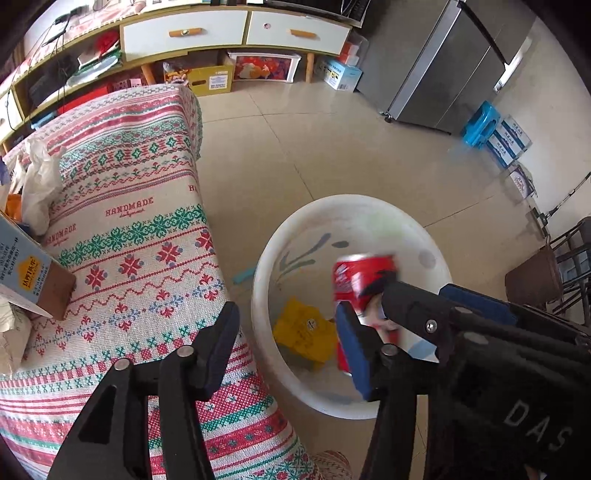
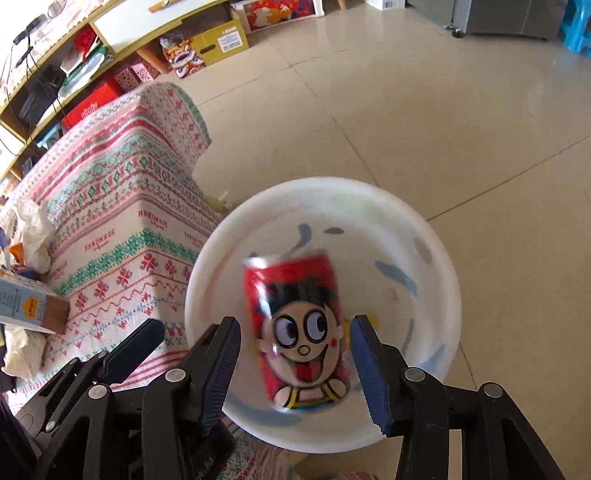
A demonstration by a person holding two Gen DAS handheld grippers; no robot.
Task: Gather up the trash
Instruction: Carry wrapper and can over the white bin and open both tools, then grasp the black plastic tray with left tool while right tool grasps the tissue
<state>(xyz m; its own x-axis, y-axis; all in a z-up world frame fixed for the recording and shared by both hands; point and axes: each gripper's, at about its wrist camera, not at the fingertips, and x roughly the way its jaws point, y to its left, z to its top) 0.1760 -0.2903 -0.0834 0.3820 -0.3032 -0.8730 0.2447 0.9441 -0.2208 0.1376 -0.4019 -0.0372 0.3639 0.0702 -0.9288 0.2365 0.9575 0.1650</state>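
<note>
A red drink can (image 2: 295,328) with a cartoon face is blurred, in the air between the spread fingers of my right gripper (image 2: 295,354), touching neither pad, over the white basin (image 2: 436,236). It also shows in the left wrist view (image 1: 364,280) over the basin (image 1: 266,280), which holds a yellow wrapper (image 1: 303,332). My left gripper (image 1: 288,343) is open and empty, over the table edge and basin rim. The right gripper's black and blue fingers (image 1: 476,299) cross the left wrist view at right.
A table with a patterned cloth (image 1: 140,221) stands left of the basin, bearing a carton (image 1: 26,269), crumpled white paper (image 1: 37,181) and other scraps. A TV cabinet (image 1: 229,29), boxes, a steel fridge (image 1: 443,70) and blue stool (image 1: 480,122) line the far tiled floor.
</note>
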